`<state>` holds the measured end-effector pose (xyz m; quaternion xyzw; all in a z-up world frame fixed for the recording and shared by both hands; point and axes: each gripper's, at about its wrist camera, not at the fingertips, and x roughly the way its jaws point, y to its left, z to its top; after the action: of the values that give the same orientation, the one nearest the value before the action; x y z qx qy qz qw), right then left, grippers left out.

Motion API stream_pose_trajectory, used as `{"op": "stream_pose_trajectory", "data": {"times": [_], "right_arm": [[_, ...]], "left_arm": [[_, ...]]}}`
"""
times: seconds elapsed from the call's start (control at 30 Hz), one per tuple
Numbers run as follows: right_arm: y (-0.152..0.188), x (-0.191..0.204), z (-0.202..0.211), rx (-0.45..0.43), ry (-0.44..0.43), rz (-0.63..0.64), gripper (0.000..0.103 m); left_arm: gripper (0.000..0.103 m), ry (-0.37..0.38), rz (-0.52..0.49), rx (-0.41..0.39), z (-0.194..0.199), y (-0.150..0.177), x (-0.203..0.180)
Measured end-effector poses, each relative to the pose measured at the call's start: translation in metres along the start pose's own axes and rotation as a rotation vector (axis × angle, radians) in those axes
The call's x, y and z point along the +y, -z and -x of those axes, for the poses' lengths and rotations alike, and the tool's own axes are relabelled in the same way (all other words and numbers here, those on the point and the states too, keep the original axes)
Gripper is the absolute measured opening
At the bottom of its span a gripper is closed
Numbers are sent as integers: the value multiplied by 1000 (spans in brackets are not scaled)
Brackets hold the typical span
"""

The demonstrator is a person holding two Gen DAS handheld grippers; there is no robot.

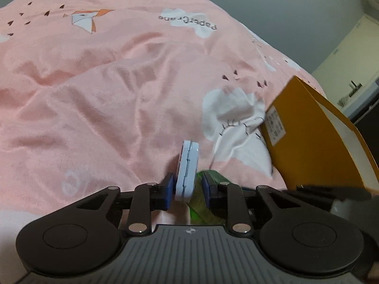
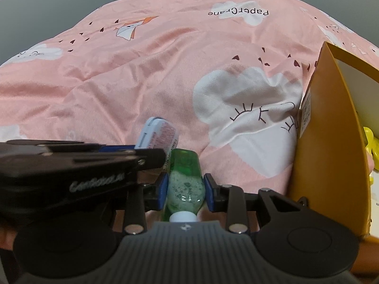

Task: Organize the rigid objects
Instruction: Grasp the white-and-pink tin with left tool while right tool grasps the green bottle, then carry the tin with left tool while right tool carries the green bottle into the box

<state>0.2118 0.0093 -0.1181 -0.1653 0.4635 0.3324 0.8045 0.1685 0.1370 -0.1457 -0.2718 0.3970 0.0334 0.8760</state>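
My left gripper (image 1: 188, 187) is shut on a flat pale blue case (image 1: 187, 170), held on edge above the pink duvet (image 1: 106, 94). The case also shows in the right wrist view (image 2: 157, 133), with a pink printed label on one face. My right gripper (image 2: 186, 190) is shut on a green transparent bottle (image 2: 186, 179) with a white cap toward the camera and foamy liquid inside. The bottle shows partly behind the left gripper's right finger (image 1: 201, 203). The two grippers are side by side, the left one just left of the right one.
An open orange cardboard box (image 2: 329, 146) stands at the right on the bed, with yellow objects (image 2: 370, 142) inside. It also shows in the left wrist view (image 1: 315, 142). The duvet has white cloud prints. A wall and cabinet lie beyond at the right.
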Motion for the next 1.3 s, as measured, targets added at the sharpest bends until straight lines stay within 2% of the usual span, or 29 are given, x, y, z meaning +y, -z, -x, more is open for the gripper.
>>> {"op": "stream_pose_trajectory", "data": {"times": [0.13, 0.27, 0.47, 0.7, 0.83, 0.97, 1.1, 1.3], "right_arm": [[0, 0, -1, 2, -3, -2, 31], [-1, -1, -2, 8, -6, -3, 31], [0, -1, 3, 0, -15, -3, 31], [5, 3, 26, -41, -31, 11, 30], [7, 6, 46, -79, -48, 20, 30], [9, 6, 72, -134, -51, 26, 30], [9, -2, 99, -189, -49, 21, 30], [7, -24, 145, -293, -34, 3, 30]], "left_arm": [[28, -30, -13, 4, -7, 0, 0], [20, -37, -20, -2, -5, 2, -1], [20, -76, -57, -11, 5, 5, -11], [20, -157, -34, -22, 32, 9, -17], [20, -170, -34, -68, 54, 12, -23], [20, -158, -36, -110, 76, 11, -34], [20, -146, -79, -150, 92, 9, -54], [20, -85, -134, -183, 105, 4, -90]]}}
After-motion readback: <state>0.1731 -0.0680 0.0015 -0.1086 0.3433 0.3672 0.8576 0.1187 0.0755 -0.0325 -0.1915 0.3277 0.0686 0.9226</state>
